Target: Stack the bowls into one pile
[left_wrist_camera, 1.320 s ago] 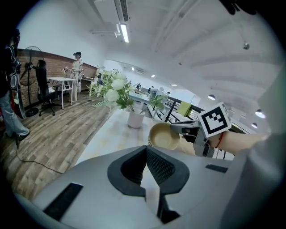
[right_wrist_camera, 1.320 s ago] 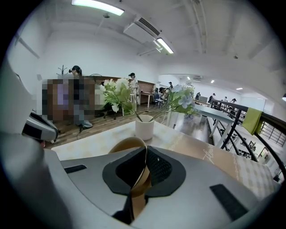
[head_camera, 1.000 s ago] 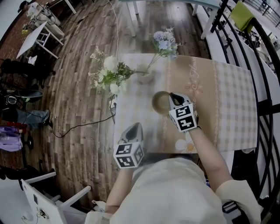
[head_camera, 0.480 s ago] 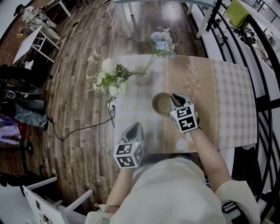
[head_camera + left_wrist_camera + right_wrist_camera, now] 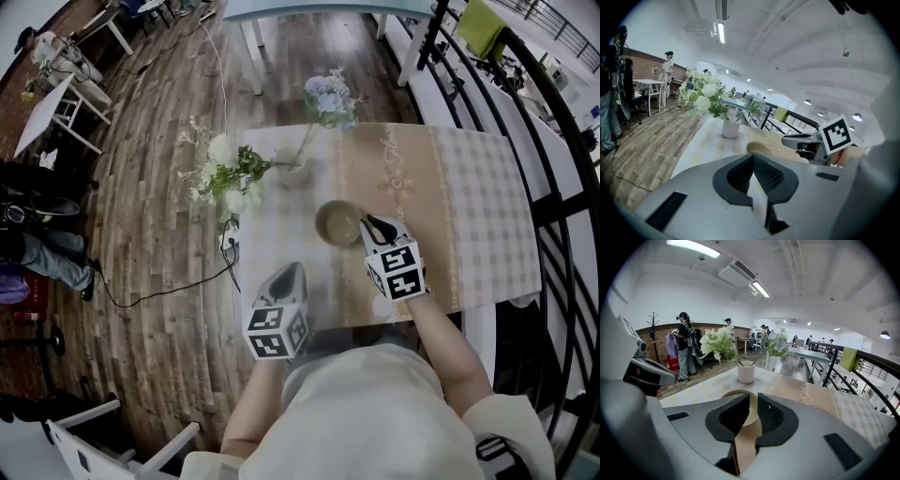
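- Since a second ago the whole table [image 5: 469,206] has slid up and left in the head view, which we read as our own head tilting. The right gripper [image 5: 373,223] has stayed by the bowl's rim, and the left gripper [image 5: 292,270] has kept its spot low by our body.
- We find the bowl [image 5: 336,223] upright on the cloth, just ahead of the right gripper's tips and a little to their left. From the left gripper it lies forward and to the right, well apart.
- Our right jaws stand a narrow slit apart with nothing between them. Through the slit we see the bowl's pale inside and the tan cloth, so we take this tool as let go, not gripping.
- Our left jaws meet tip to tip on nothing. We judge this tool is parked back there to stay out of the way.
- We see a round, shallow bowl, cream to olive, with a thickish rim. It is the only one showing, and we cannot tell how many are nested in it. No loose bowl shows in any view, so we judge the pile done or nearly so.
- A white vase [image 5: 292,171] of flowers stands beyond the bowl, straight ahead of the right jaws and apart from the bowl.
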Demonstrator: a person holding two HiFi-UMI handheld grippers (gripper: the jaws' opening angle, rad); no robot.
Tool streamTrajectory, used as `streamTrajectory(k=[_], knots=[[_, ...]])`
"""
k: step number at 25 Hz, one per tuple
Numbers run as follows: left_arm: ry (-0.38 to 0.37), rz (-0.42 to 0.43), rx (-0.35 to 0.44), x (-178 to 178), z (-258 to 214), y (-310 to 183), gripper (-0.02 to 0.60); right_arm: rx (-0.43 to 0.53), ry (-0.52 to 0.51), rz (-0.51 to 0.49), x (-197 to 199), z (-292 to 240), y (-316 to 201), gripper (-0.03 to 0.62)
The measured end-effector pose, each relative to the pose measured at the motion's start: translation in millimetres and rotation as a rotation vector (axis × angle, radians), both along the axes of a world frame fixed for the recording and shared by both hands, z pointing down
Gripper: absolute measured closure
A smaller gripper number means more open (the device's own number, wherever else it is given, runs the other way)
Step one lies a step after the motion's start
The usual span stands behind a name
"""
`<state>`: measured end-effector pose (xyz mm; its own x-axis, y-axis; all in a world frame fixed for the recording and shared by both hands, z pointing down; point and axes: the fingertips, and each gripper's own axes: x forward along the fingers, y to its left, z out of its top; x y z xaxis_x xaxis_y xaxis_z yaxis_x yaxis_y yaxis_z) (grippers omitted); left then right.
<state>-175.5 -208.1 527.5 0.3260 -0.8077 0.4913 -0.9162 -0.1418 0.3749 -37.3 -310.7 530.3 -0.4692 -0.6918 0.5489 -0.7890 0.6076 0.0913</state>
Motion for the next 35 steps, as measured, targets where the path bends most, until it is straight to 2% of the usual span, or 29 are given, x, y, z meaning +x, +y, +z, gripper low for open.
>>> streamTrajectory(k=[10,24,35], knots=[[0.028,-0.037,0.043,37.2,-16.6,23.5,0.577,0.016,-0.069,-0.024,34.7,-27.4,52.7,0.555],[0.046,-0.051,0.08,117.6,-37.0,94.3,0.577,0.04,-0.165,-0.041,111.1,-58.3,144.3,0.584],[0.029,-0.003,0.086,164.9,-42.3,153.0,0.577,0.063,-0.204,-0.023,155.5,-64.0,208.7,0.589]])
